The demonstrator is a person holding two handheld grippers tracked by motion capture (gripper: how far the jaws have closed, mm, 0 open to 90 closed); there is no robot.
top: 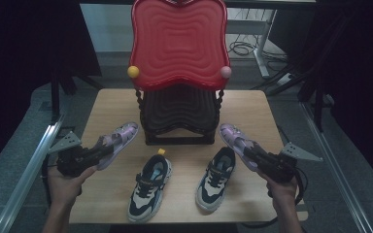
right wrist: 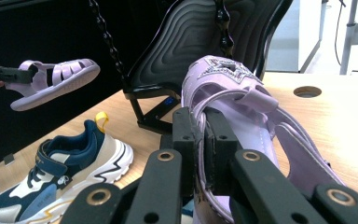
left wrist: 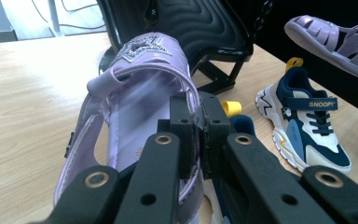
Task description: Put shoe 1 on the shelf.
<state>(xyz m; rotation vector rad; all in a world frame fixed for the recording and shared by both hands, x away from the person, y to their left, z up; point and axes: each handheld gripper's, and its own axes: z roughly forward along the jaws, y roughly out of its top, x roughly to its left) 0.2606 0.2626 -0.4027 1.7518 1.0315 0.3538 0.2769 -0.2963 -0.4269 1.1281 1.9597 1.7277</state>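
Lilac plastic is the material of the two sandals that are held above the wooden table (top: 107, 194). The left gripper (top: 93, 152) has its jaws almost together, pinching the side strap of the left sandal (top: 117, 141). In the left gripper view this sandal (left wrist: 130, 116) is seen from its heel end, with a glitter star on the front strap, and the thin strap is pressed between the two black pads. The sandal is lifted over the left part of the table, with its toe pointing towards the shoe rack (top: 177, 116).

The right gripper (top: 258, 154) is also nearly closed and holds the right sandal (top: 235, 138) by its side strap. In the right gripper view the sandal (right wrist: 242, 107) is clamped at its edge, and its star strap is towards the rack. This sandal is over the right part of the table, near the right foot of the rack.

Between the two sandals, two sneakers stand on the table in front of the rack, side by side but apart. The left sneaker (top: 149, 187) has a yellow heel loop. The right sneaker (top: 216, 177) is navy and cream as well. The rack has a black lower shelf and a red upper shelf (top: 178, 41) with wavy ridges.
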